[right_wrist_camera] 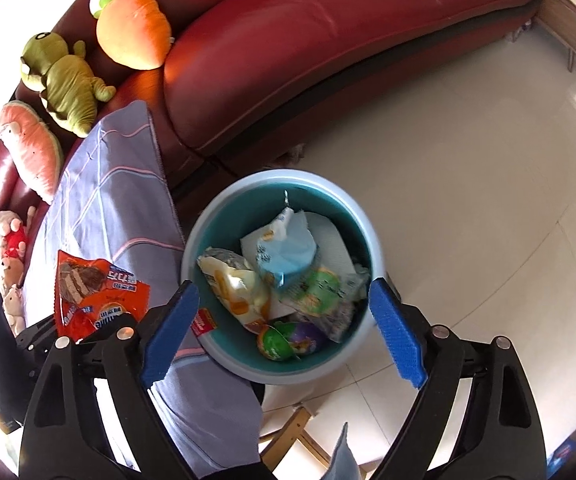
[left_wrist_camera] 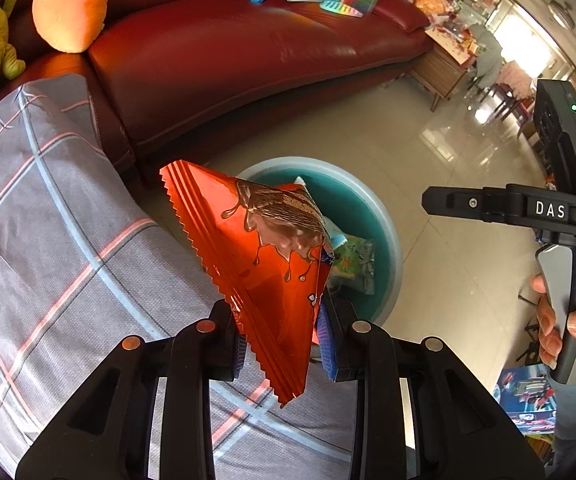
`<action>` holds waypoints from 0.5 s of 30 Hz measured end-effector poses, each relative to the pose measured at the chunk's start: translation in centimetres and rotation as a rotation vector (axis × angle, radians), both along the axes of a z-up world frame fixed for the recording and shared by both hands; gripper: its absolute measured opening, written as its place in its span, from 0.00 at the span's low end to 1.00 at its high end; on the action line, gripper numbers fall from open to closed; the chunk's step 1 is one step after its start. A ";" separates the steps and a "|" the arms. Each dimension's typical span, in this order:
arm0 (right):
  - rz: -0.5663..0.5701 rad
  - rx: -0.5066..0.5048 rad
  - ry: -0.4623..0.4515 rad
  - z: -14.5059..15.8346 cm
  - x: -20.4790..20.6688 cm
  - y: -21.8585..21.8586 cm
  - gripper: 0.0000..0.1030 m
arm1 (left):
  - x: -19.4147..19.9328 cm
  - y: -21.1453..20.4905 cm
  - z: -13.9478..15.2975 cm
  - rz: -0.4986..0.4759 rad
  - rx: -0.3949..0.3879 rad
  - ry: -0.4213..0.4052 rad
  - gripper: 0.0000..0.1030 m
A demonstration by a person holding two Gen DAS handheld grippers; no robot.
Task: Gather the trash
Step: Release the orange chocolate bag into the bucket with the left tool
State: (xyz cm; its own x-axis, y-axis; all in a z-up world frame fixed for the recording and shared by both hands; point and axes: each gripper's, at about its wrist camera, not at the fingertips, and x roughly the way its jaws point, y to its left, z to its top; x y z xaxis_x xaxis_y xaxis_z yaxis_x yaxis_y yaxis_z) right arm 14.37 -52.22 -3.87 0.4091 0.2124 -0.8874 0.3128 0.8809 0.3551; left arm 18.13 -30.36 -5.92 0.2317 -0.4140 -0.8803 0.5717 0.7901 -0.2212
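In the left wrist view, an orange snack wrapper (left_wrist_camera: 263, 264) with a chocolate picture and zigzag edges is gripped between the jaws of the left gripper (left_wrist_camera: 283, 344), whose blue pads press on its lower part. Beyond it a teal bin (left_wrist_camera: 384, 232) stands on the pale tiled floor (left_wrist_camera: 448, 280), beside a grey checked cloth (left_wrist_camera: 59, 248) and before a red leather sofa (left_wrist_camera: 227, 52). At the right edge the right gripper (left_wrist_camera: 440, 200) is held in a hand (left_wrist_camera: 568, 328).

In the right wrist view, the right gripper (right_wrist_camera: 283, 328) is seen above the teal bin (right_wrist_camera: 215, 216), its jaws spread wide with nothing between the blue pads (right_wrist_camera: 398, 340). Crumpled wrappers (right_wrist_camera: 283, 256) lie inside the bin. The orange wrapper (right_wrist_camera: 99, 296) is seen at the left, over the checked cloth (right_wrist_camera: 119, 200).
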 end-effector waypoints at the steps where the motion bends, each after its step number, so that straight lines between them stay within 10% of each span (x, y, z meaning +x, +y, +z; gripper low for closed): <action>1: -0.003 0.000 0.003 0.0 -0.1 -0.1 0.81 | 0.0 -0.2 0.0 -0.003 0.001 0.000 0.29; 15: -0.055 -0.056 0.005 0.9 -2.4 -1.6 0.84 | -0.4 -3.2 -0.5 -0.075 0.016 -0.002 0.33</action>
State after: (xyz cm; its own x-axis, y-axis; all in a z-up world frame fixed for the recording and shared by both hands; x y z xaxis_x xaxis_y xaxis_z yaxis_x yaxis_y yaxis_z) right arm 11.99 -53.81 -2.96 0.4140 0.1400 -0.8994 0.3630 0.8807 0.3042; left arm 17.74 -33.57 -6.43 0.2024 -0.4162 -0.8865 0.6296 0.7486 -0.2078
